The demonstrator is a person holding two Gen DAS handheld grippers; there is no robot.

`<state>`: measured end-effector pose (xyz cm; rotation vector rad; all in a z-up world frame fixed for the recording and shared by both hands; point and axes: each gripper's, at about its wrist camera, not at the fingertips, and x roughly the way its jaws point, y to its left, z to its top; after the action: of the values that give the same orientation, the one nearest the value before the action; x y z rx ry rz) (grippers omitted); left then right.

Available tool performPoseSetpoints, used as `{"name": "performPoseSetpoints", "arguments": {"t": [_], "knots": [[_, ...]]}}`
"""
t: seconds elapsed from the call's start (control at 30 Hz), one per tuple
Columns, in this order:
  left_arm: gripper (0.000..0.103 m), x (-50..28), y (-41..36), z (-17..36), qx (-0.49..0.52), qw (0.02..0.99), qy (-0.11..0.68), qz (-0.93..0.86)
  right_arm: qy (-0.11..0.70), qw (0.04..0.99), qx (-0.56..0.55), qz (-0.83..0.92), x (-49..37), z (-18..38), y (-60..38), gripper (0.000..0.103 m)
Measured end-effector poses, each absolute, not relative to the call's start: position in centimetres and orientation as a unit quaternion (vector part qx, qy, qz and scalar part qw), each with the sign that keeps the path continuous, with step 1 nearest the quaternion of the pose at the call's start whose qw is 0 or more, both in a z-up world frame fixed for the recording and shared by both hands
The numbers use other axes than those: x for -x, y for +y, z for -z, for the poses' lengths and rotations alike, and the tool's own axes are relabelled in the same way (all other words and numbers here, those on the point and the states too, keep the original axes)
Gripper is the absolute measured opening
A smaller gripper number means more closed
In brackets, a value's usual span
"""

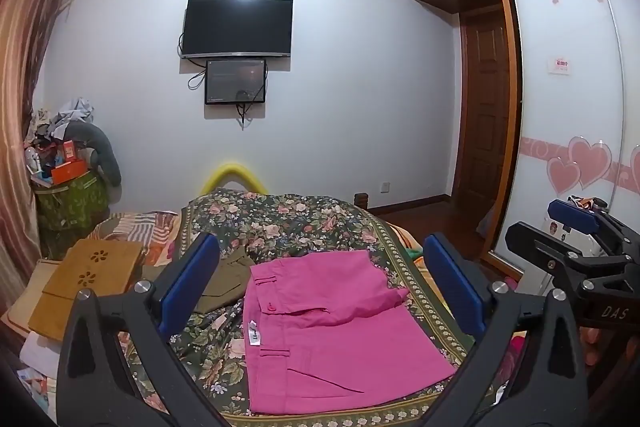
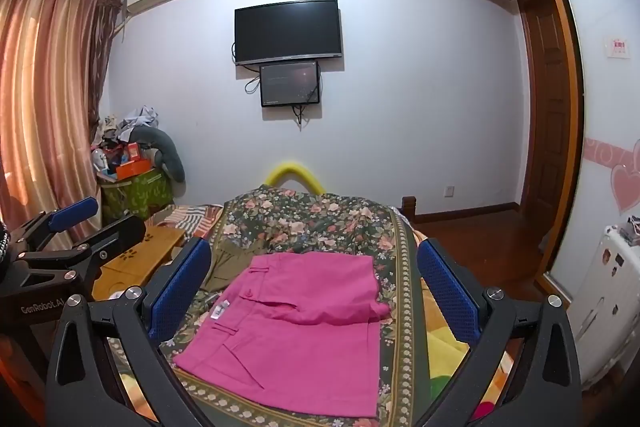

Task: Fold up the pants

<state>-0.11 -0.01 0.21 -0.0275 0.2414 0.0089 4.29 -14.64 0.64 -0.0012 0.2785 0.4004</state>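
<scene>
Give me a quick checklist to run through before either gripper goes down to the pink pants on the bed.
1. Left gripper open and empty: ok, jaws wide, nothing between them.
2. Right gripper open and empty: ok, same.
3. Pink pants within view of both cameras: ok, lying on the floral bedspread.
4. Pants already folded: they look folded flat, with one layer lying over another; whether another fold is needed, cannot tell.
5. Nothing lying on the pants: ok; the olive garment sits beside them, whether touching, cannot tell.
6. Grippers apart from each other: ok, side by side, not touching.
</scene>
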Motion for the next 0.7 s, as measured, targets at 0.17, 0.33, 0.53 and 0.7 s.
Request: {"name": "performPoseSetpoints", "arguments": {"t": [0.17,0.33,0.53,0.7], "knots": [[0.103,0.01,-0.13,0.03,0.011,0.993,0.121,-0.002,0.138,0.97,0.0,-0.199,-4.3,-0.66,-14.7,0.102],[0.103,-0.08,-0.13,0.04,0.01,0.992,0.123,-0.002,0.138,0.97,0.0,-0.198,-4.43,-0.53,-14.7,0.102],[0.103,-0.03,-0.16,0.09,0.01,0.992,0.123,-0.002,0.139,0.97,0.0,-0.198,-4.32,-0.57,-14.76,0.102],[0.103,-0.11,-0.2,0.06,0.008,0.992,0.123,-0.003,0.14,0.97,-0.001,-0.198,-4.45,-0.37,-14.8,0.102]]}}
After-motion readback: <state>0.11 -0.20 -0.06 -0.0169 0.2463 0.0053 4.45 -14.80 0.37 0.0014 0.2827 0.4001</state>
